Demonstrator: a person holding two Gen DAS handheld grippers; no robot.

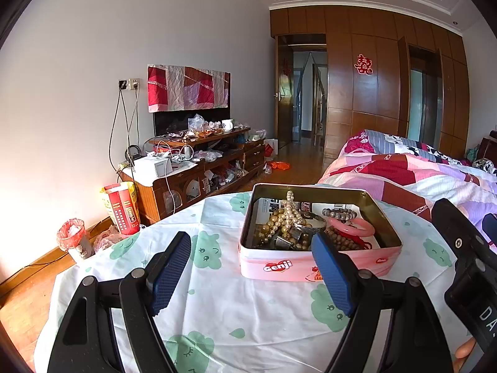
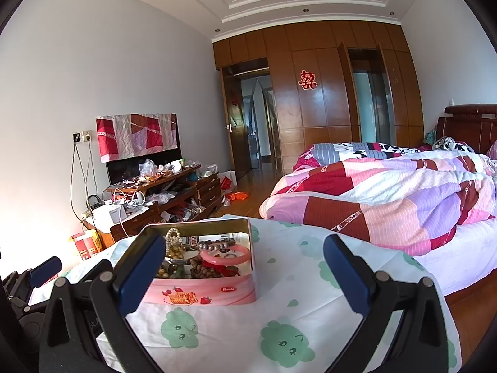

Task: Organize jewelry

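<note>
Pink tin (image 1: 320,262) sits open on the table (image 1: 223,304), which is covered with a white cloth printed with green cloud faces. Tin is near the far edge of the table, slightly right of centre in the left wrist view, left of centre in the right wrist view.

Inside the tin, piled together: pearl strand (image 1: 289,214) at the far left, gold-toned beads (image 1: 268,228) beside it, silver bangle (image 1: 312,220) in the middle, pink bangle (image 1: 352,227) to the right, dark bead bracelet (image 1: 340,213) at the far right corner, brown wooden beads (image 1: 340,239) along the near wall.

Left tool (image 1: 251,276) wide open, nothing between its blue pads, hovering just short of the tin's near wall. Right tool (image 2: 245,276) also wide open, empty, its left pad overlapping the tin's near left corner in view; can't tell if it touches.

Bed (image 2: 388,199) with a patchwork quilt to the right. Cluttered TV stand (image 1: 202,168) against the far left wall.
</note>
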